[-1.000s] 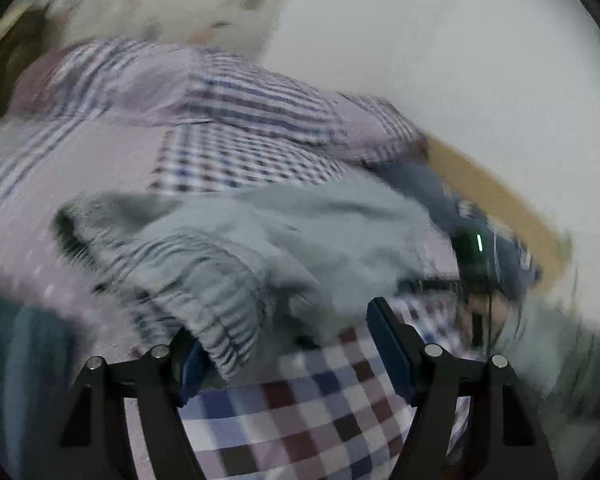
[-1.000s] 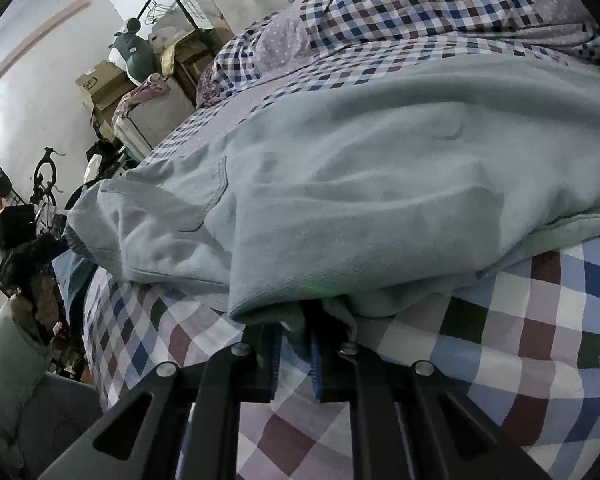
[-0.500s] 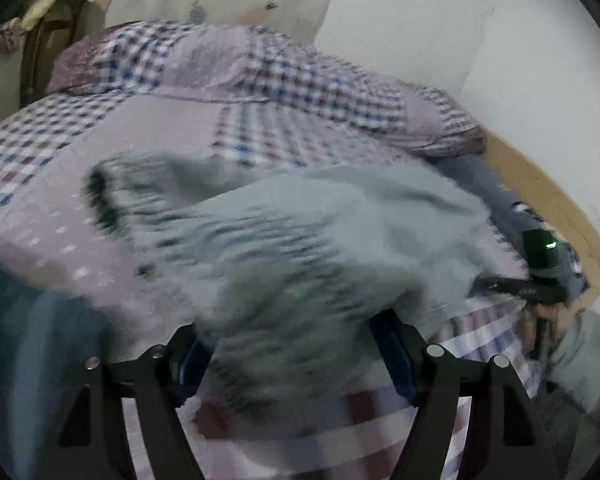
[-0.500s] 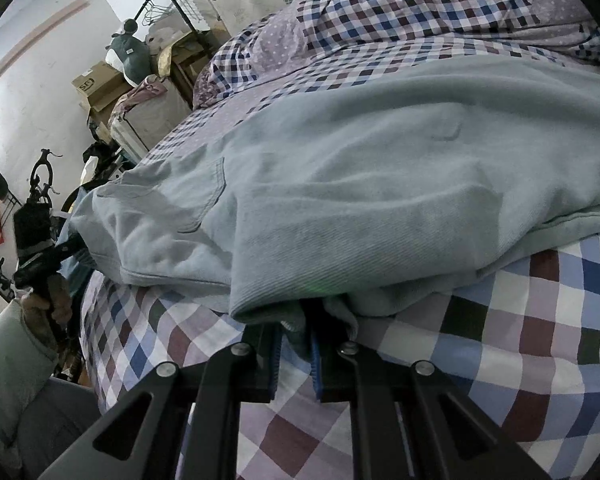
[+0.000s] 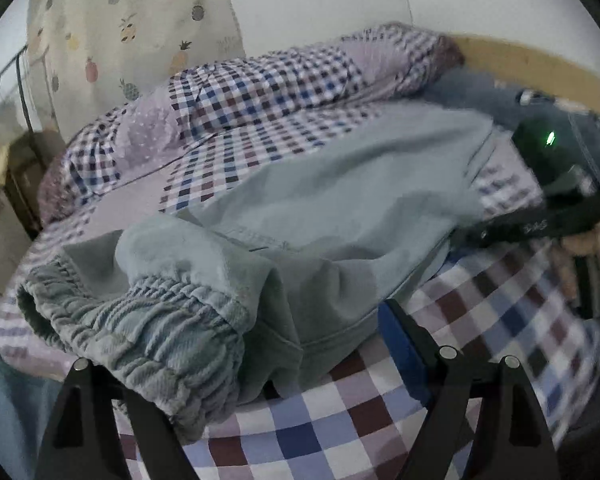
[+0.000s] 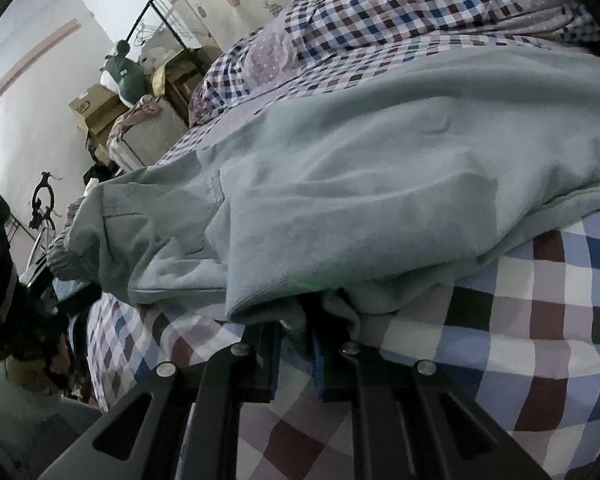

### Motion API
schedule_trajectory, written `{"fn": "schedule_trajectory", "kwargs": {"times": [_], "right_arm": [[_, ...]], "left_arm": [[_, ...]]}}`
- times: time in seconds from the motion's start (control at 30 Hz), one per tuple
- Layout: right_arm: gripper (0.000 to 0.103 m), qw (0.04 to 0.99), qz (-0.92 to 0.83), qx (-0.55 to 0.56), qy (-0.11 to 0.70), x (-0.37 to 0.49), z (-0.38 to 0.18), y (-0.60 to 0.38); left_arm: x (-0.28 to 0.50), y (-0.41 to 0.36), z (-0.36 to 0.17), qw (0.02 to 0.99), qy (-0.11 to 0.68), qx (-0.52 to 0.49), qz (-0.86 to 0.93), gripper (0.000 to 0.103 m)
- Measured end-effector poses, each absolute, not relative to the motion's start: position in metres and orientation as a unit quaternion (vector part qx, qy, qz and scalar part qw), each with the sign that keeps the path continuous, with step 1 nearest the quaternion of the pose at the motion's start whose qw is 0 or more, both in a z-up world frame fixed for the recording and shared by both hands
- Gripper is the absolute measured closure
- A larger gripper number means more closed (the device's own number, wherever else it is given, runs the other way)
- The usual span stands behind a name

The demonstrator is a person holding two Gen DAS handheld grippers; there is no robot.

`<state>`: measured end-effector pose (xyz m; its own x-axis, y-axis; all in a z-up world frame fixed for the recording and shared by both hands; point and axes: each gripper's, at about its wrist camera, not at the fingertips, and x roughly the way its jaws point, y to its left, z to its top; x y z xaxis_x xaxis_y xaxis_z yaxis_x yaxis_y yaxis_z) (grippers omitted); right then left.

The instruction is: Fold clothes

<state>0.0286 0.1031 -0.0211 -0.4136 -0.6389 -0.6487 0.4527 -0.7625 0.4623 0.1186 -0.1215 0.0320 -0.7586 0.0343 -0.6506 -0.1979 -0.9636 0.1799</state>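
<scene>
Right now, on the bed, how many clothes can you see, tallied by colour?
Pale green: 1, the sweatpants, one end shut in the right gripper.
Dark blue-grey: 1, a garment by the headboard; what kind, I cannot tell.
Total: 2.

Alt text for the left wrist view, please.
Light grey-green sweatpants lie across a checked bedspread, their elastic waistband bunched between the left gripper fingers, whose jaws are opening. The right gripper meets the far end.
</scene>
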Motion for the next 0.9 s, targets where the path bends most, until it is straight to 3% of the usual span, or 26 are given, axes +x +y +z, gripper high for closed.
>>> {"fn": "schedule_trajectory", "kwargs": {"times": [0.37,0.9], "right_arm": [[0.091,0.308,-0.844,0.425,-0.114,0.034,-0.018,0.102],[0.091,0.311,-0.844,0.421,-0.116,0.035,-0.02,0.103]], "left_arm": [[0.137,-0.136,0.024,0.061,0.117,-0.363,0.922,0.017],[0.153,-0.133,-0.003,-0.071,0.105,-0.418,0.899,0.017]]}}
